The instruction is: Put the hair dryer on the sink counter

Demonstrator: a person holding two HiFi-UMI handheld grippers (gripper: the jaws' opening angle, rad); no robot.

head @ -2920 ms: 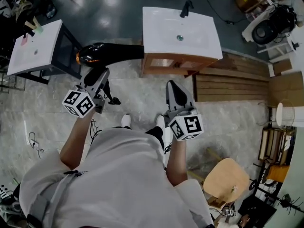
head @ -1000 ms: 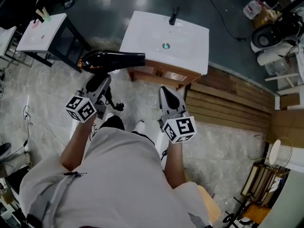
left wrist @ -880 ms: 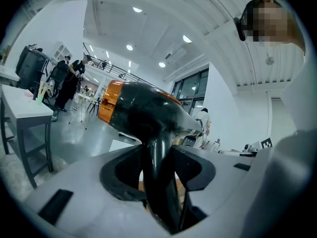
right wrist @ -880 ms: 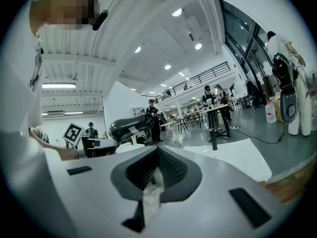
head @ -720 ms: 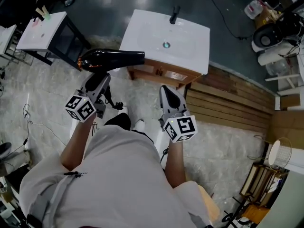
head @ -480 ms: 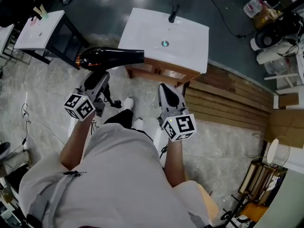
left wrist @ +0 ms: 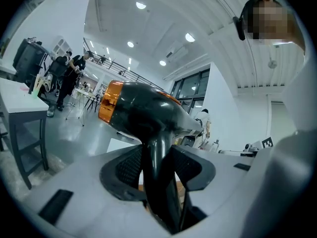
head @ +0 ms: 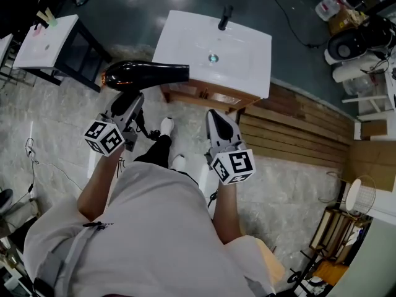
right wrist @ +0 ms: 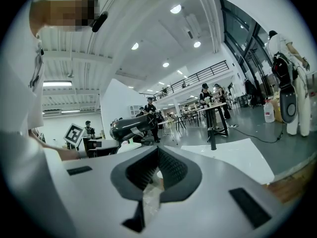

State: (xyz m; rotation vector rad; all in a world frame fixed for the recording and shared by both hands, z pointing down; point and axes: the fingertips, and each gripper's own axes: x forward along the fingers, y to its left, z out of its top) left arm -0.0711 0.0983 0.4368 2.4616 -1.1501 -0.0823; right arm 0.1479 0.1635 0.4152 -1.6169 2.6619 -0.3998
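The left gripper point(head: 132, 98) pinches the hair dryer point(head: 145, 74) by its rigid, glossy handle, a sound place to hold it though probably slippery and top-heavy, the barrel level in the air just off the front left corner of the sink counter point(head: 185, 36), while the right gripper point(head: 216, 117) is pressed together on nothing.

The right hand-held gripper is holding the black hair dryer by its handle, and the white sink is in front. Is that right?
No. It is the left hand-held gripper that holds the black hair dryer by its handle, as the left gripper view shows. The white sink is in front, as you said.
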